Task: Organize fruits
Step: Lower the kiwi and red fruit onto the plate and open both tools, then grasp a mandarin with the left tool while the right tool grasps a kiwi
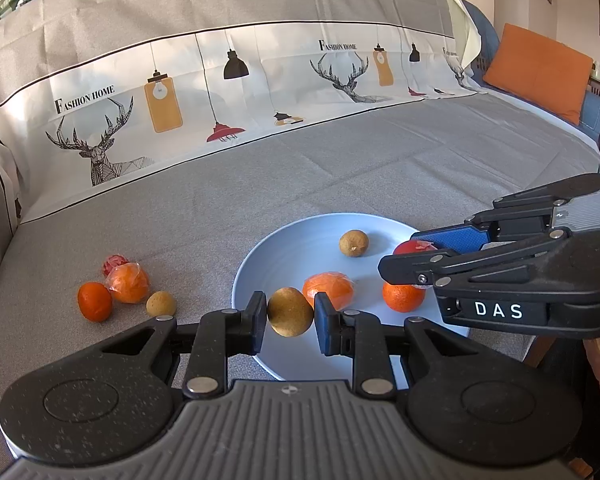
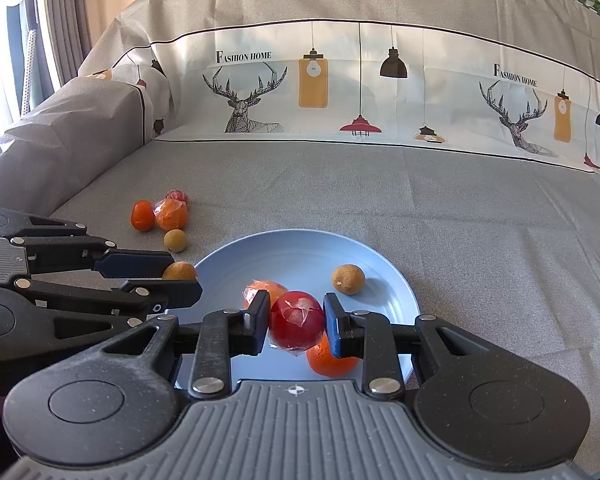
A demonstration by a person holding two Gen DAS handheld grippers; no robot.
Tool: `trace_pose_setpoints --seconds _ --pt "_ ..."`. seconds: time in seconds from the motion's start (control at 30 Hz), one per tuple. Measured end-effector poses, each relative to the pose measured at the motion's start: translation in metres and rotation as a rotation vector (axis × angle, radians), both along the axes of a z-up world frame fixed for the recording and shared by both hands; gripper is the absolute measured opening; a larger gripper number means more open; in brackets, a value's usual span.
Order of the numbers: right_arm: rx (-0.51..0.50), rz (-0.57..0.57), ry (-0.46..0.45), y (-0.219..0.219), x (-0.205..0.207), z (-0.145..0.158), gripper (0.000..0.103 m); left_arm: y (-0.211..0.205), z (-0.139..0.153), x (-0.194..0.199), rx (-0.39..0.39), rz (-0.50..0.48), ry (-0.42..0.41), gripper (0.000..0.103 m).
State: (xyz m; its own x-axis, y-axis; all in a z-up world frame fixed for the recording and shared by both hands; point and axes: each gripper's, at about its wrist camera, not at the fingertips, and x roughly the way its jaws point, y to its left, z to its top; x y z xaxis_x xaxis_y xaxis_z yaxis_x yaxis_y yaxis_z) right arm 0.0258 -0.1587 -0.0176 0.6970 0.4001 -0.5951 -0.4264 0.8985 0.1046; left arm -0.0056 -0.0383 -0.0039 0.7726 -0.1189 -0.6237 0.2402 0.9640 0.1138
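Left wrist view: left tool clamps a round tan longan; right tool clamps a glossy wrapped red fruit over the blue plate's near edge

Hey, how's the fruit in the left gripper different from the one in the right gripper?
The left gripper holds a tan-brown fruit with dull, bare skin; the right gripper holds a red fruit, glossy and wrapped in clear film. The tan-brown fruit sits at the near-left rim of the blue plate, while the red fruit hangs over an orange lying in the plate. Both are small, round, and pinched between closed fingers.
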Motion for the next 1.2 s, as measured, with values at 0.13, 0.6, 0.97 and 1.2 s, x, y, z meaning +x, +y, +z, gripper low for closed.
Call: trace_pose_setpoints --seconds 0.13,0.6,0.97,1.2 --pt "-0.007 -0.006 0.005 0.0 0.001 -0.001 0.034 0.0 0.0 -0.001 -0.002 0.002 -0.001 0.038" --pt "-0.018 -0.032 0.006 -0.001 0.001 -0.002 0.054 0.0 0.0 -0.002 0.01 0.008 -0.012 0.041" --pt "-0.01 -0.044 0.001 -0.001 0.0 -0.001 0.056 0.013 0.01 -0.002 -0.014 0.084 -0.059 0.04" --pt "0.017 -0.054 0.0 0.0 0.003 0.003 0.056 0.04 0.024 0.004 -0.111 0.182 -0.07 0.04"
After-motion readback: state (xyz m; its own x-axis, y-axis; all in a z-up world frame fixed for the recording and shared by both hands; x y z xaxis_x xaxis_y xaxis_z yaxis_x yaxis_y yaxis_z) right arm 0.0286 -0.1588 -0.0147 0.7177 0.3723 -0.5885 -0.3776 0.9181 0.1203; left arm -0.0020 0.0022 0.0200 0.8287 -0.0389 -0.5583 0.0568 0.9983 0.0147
